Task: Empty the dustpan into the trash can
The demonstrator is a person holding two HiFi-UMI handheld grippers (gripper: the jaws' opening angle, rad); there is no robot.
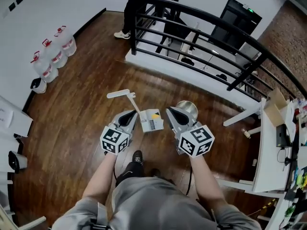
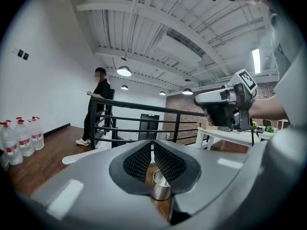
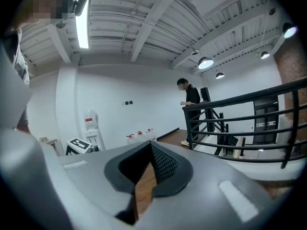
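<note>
A white dustpan [image 1: 151, 120] lies on the wooden floor in the head view, its long handle [image 1: 121, 94] reaching up and left. A shiny metal trash can [image 1: 187, 109] stands just right of it. My left gripper [image 1: 133, 113] hovers left of the pan with its jaws shut and nothing in them. My right gripper [image 1: 169, 110] hangs between the pan and the can, also shut and empty. In the left gripper view the shut jaws [image 2: 152, 143] frame the metal can [image 2: 160, 187] below them, with the right gripper [image 2: 224, 107] at the upper right. The right gripper view shows shut jaws [image 3: 149, 145] over bare floor.
A black railing [image 1: 201, 37] runs across the back, and a person [image 1: 129, 8] stands at its left end. Large water bottles [image 1: 53, 56] line the left wall. A white table [image 1: 271, 147] with a cardboard box stands at the right.
</note>
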